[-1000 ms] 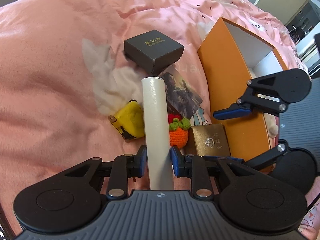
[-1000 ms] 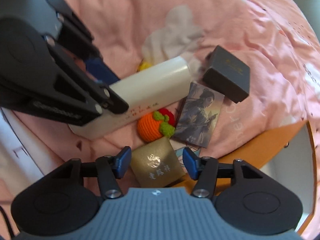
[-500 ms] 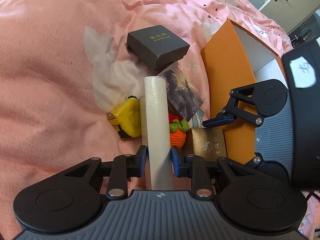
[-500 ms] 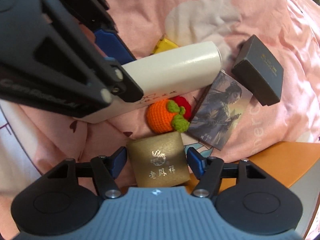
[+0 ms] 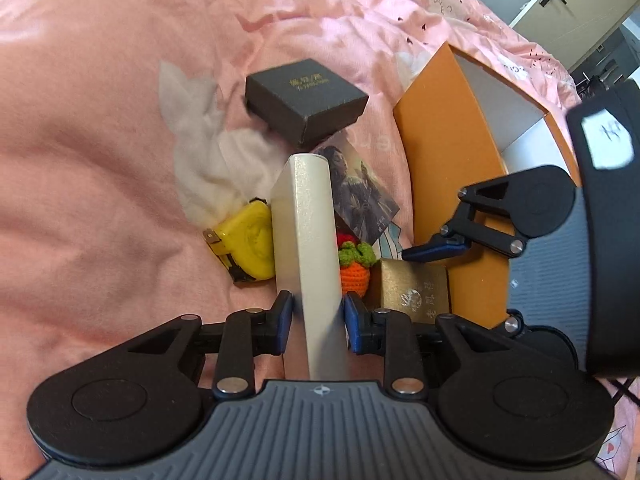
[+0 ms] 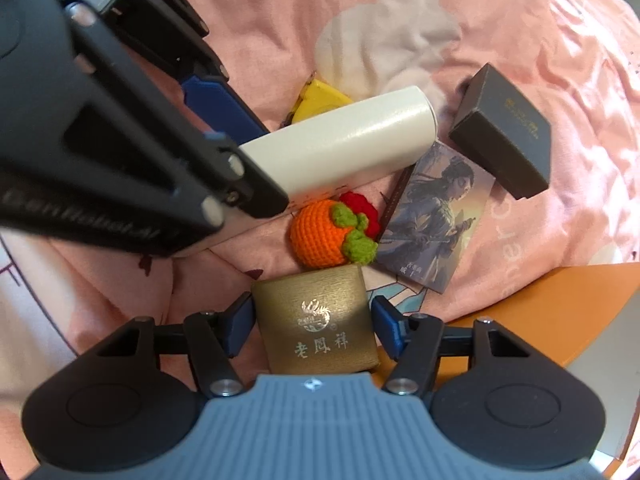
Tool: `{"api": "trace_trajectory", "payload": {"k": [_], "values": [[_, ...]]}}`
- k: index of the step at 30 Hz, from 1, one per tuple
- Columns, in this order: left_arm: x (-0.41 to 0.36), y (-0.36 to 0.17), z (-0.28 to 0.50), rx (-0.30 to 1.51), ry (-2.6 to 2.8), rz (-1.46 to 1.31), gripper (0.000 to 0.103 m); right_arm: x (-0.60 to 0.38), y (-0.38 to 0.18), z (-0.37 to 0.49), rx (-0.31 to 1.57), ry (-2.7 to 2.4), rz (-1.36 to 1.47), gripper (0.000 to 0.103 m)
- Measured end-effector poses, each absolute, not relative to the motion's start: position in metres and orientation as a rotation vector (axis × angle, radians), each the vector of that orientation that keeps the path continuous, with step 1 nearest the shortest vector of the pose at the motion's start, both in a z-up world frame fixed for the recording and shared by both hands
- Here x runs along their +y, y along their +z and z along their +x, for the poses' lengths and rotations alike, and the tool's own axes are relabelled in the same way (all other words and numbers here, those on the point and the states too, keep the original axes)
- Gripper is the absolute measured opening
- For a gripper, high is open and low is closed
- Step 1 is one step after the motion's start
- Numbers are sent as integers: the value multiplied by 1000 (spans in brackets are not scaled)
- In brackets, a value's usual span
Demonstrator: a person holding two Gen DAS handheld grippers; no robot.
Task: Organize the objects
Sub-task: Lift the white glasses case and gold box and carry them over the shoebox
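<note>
My left gripper (image 5: 316,312) is shut on a long white box (image 5: 310,248), also in the right wrist view (image 6: 340,144). My right gripper (image 6: 312,320) is open, its fingers on either side of a small gold box (image 6: 316,320) lying on the pink bedding; the box also shows in the left wrist view (image 5: 412,292). Close by lie a crocheted orange fruit (image 6: 324,232), a picture card box (image 6: 436,216), a dark grey box (image 6: 504,128) and a yellow tape measure (image 5: 248,240).
An open orange carton (image 5: 448,176) with a white inside stands at the right, its edge just right of the gold box (image 6: 560,312). The pink quilt (image 5: 100,160) is soft and wrinkled. The left gripper's body (image 6: 100,140) fills the right view's left side.
My right gripper has moved in so that the gold box now sits between its open fingers. The left gripper keeps its hold on the white box, which has tilted slightly.
</note>
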State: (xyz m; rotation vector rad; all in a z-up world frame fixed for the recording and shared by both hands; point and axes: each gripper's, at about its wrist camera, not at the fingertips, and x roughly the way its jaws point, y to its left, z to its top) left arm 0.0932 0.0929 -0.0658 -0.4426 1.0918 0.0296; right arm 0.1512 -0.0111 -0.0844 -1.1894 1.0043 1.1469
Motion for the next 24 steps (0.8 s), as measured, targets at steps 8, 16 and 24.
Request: {"api": "trace_trajectory", "payload": {"k": [8,16,24], "values": [[91,-35,83,1010,56,-424,29,-24,-48,136,898,1134,-1137,64],[90,0,74,917,48,-425,28,-35,-1,114,740,1093,-1093,64],[81,28,82,907,-57,-381,27,-54,39,120,666,1010,-1043,64]]}}
